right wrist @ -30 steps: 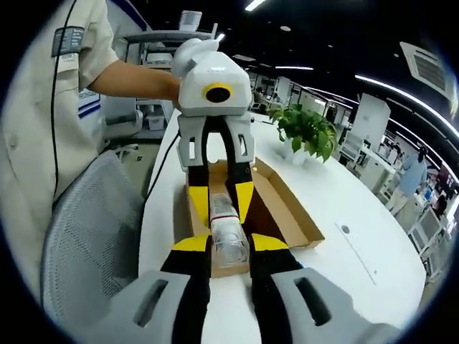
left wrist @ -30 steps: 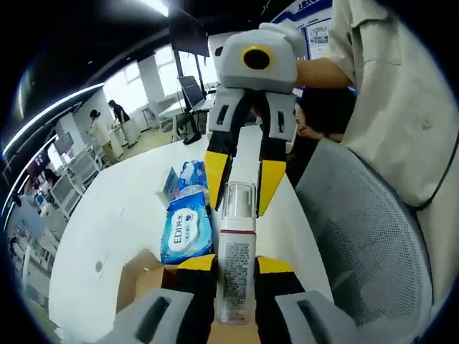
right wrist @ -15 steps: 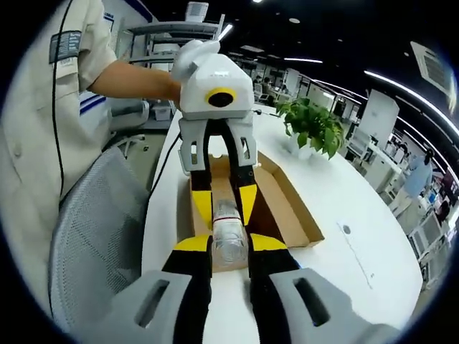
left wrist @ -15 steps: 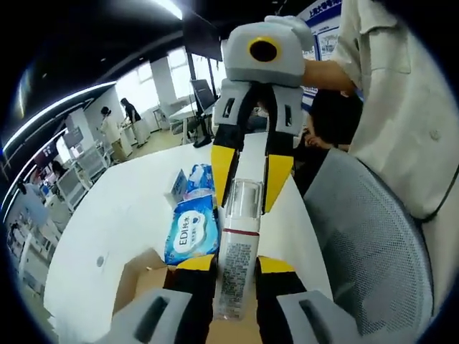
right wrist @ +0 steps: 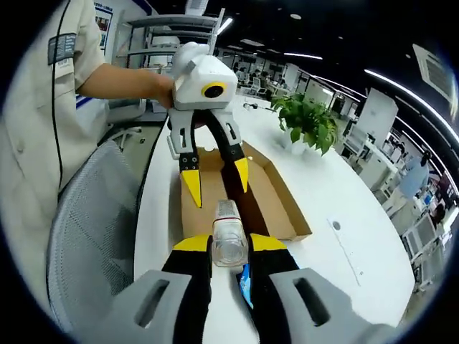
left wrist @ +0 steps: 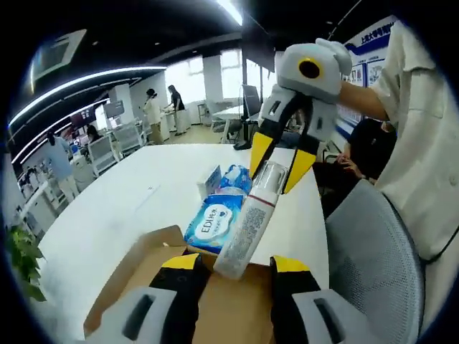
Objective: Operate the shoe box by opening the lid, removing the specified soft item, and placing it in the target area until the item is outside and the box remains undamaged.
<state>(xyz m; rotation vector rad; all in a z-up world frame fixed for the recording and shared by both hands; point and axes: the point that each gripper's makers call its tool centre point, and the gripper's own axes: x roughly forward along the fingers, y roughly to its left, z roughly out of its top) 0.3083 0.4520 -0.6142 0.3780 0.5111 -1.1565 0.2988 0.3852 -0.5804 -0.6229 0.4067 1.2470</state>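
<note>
A clear plastic bottle (left wrist: 247, 228) with a white label and clear cap hangs over the near end of the open cardboard shoe box (left wrist: 136, 269). My right gripper (right wrist: 229, 244) is shut on its cap end; the bottle (right wrist: 228, 228) points away from it. In the left gripper view the right gripper (left wrist: 281, 156) comes down from above onto the cap. My left gripper (left wrist: 237, 264) is open, its jaws standing apart on both sides of the bottle's base. The right gripper view has the left gripper (right wrist: 216, 180) spread wide above the shoe box (right wrist: 283, 208).
Blue tissue packs (left wrist: 210, 226) lie on the white table (left wrist: 143, 193) beyond the box. A grey mesh chair (left wrist: 373, 265) stands beside the table edge, with a person in a beige shirt (right wrist: 36, 122) behind it. A potted plant (right wrist: 308, 123) sits at the far side.
My left gripper has opened and let go of the bottle, and has drawn back from it. The right gripper keeps hold of the cap end.
</note>
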